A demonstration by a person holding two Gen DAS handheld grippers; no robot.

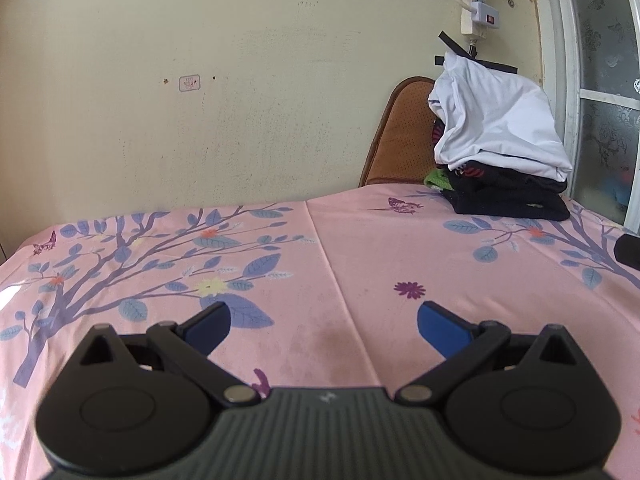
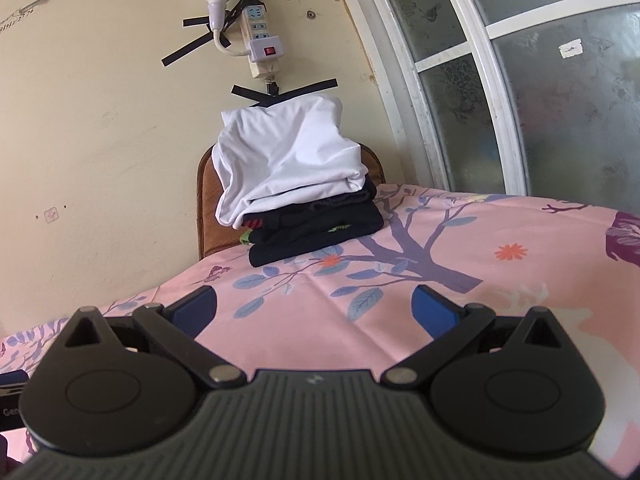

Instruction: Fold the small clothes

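Observation:
A stack of folded dark clothes lies at the far right of the pink flowered sheet, with a white garment piled loosely on top. The stack and the white garment also show in the right wrist view, straight ahead. My left gripper is open and empty above bare sheet, well short of the stack. My right gripper is open and empty above the sheet, in front of the stack.
A brown chair back stands behind the stack against the cream wall. A power strip and a lamp are taped to the wall above. A frosted window is at the right. A dark object shows at the right edge.

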